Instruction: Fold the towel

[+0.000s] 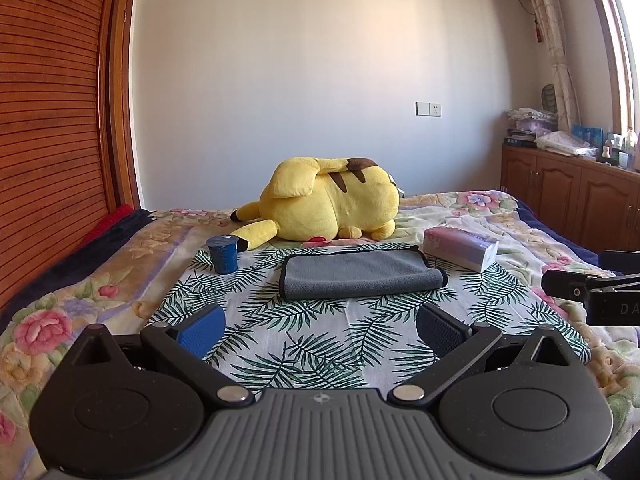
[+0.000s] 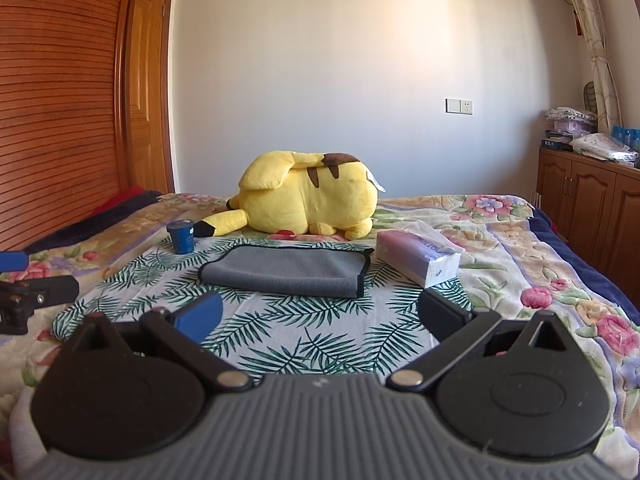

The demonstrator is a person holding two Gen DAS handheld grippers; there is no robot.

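Grey towel (image 1: 362, 275) lying folded on a leaf-print cloth (image 1: 320, 340) spread over the bed (image 1: 560, 236), with a blue cup (image 1: 222, 255) at its left, a tissue pack (image 1: 460, 248) at its right and a yellow plush (image 1: 332, 204) behind. Left gripper (image 1: 320, 326) and right gripper (image 2: 320, 316) both held near the towel's front edge, apart from it, jaws spread wide and grasping nothing.

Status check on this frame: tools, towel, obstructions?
Left tool open, right tool open, both empty, short of the towel. Grey towel flat on leaf-print cloth, appears already folded. Blue cup and tissue pack flank it, not touching.
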